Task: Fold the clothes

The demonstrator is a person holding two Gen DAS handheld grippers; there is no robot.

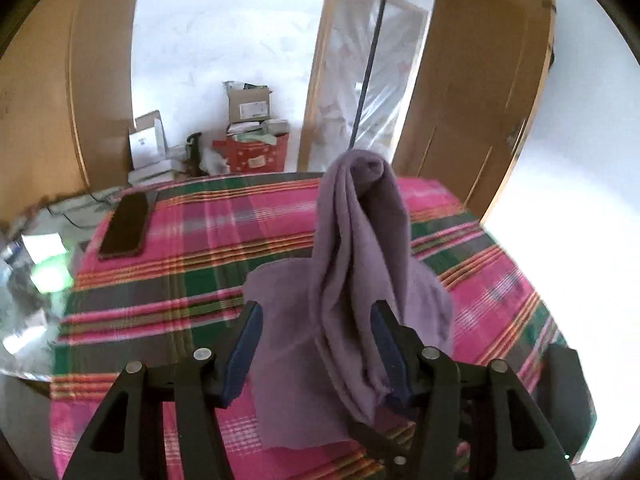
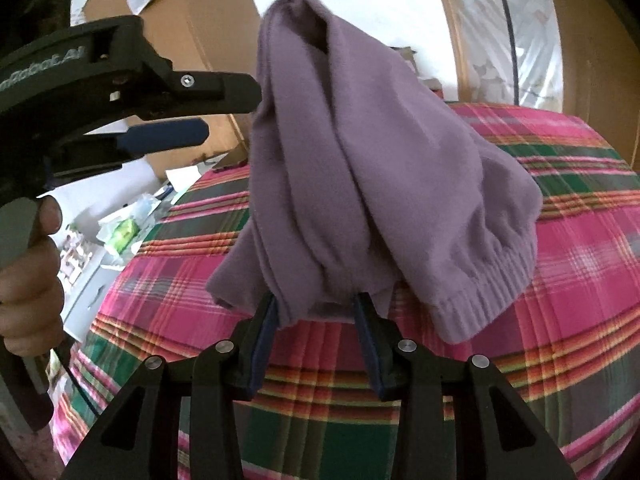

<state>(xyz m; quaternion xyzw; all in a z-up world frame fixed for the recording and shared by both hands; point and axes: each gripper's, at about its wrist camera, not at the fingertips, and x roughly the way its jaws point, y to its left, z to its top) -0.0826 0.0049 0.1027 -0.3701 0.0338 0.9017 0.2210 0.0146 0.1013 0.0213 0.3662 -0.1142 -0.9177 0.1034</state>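
Right wrist view: the soft mauve fleece garment [image 2: 360, 168] hangs pinched in the right claw [image 2: 316, 312], above the plaid bedspread [image 2: 560, 320]; the left claw [image 2: 224, 112], nearest its upper fold, gapes empty.

The purple garment [image 2: 360, 168] is covering the far tips of the right gripper [image 2: 316, 308], so the pads' contact with it is not showing. In the left wrist view the cloth is draping over the left gripper [image 1: 316, 320], hiding its right finger's tip. The plaid bedspread [image 1: 168, 264] is blurring at its edges. The hand [image 2: 28, 264] is being cut off by the frame's left edge. Labels on the boxes [image 1: 248, 108] are staying too small to read.
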